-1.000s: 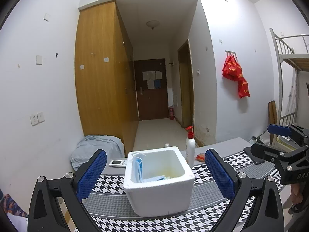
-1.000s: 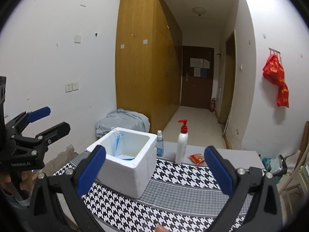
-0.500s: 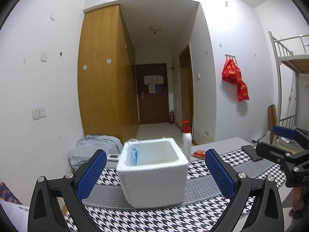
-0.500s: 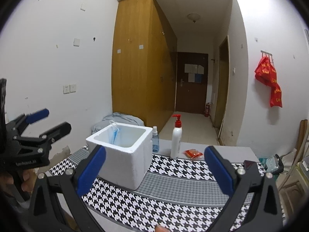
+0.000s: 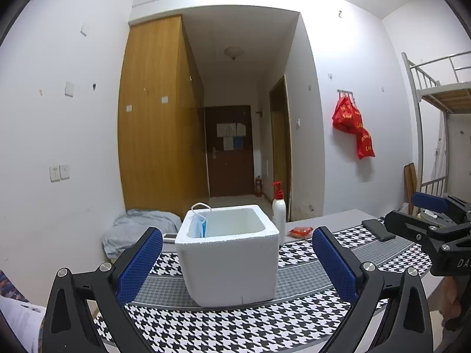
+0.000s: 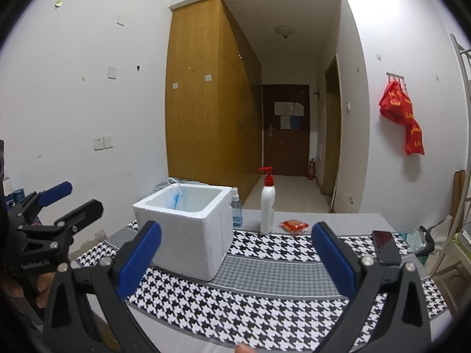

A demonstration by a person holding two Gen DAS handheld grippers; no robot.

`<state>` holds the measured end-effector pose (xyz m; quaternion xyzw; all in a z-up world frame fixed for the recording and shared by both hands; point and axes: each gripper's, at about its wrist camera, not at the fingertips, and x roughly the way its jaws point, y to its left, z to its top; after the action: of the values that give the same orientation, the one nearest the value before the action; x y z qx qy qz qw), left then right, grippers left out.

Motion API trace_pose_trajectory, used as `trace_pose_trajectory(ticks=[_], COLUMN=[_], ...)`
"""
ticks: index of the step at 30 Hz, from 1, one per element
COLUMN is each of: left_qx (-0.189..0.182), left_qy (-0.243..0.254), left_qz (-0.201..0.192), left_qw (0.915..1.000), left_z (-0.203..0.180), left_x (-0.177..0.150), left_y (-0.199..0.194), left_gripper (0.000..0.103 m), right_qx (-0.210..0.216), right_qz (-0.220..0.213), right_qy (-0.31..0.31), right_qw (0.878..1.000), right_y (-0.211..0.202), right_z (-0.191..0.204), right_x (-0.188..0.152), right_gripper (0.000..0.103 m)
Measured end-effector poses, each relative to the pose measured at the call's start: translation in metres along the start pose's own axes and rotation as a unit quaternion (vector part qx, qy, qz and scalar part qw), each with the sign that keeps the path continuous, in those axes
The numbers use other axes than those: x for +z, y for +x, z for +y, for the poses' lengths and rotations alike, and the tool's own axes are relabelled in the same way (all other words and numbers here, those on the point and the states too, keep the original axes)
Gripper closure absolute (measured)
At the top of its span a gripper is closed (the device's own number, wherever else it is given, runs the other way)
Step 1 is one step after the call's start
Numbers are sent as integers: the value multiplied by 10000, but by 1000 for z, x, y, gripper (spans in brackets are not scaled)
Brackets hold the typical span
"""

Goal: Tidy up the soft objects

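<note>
Left wrist: foam box (image 5: 232,264) between spread fingers (image 5: 140,260), untouched.

White walls (image 5: 73,147) enclose the room. A tall wooden wardrobe (image 5: 156,135) stands against the left wall, and everything else sits in relation to it. To its right a tiled corridor floor (image 6: 290,189) runs back to a dark brown door (image 5: 229,150) with papers pinned on it; a red fire extinguisher (image 5: 258,186) stands beside that door. Above the corridor hangs a round ceiling lamp (image 5: 234,53). Left of the wardrobe are wall switches (image 5: 59,172). Far right, red bags (image 5: 353,126) hang from hooks, beside a metal bunk bed (image 5: 435,94).
</note>
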<state>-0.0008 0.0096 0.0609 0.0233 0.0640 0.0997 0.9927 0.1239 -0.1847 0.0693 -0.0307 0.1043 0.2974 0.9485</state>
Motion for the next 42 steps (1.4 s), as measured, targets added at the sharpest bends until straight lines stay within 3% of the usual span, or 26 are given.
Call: trace_pose_trajectory(ticks=[8, 24, 42], left_qx=[251, 178, -4], left_qy=[-11, -282, -195], left_qz=[160, 227, 201], left_qw=[9996, 9992, 9996], left_z=[0, 5, -4], left_x=[-20, -47, -56], left_y=[-5, -19, -48], left_gripper=[1, 1, 1], right_qx=[-261, -297, -418], right_qz=[-116, -236, -10], right_qy=[22, 122, 62], right_qw=[9996, 9992, 9991], right_y=[-18, -34, -50], right_z=[6, 12, 17], right_x=[-17, -48, -71], right_gripper=[0, 0, 0])
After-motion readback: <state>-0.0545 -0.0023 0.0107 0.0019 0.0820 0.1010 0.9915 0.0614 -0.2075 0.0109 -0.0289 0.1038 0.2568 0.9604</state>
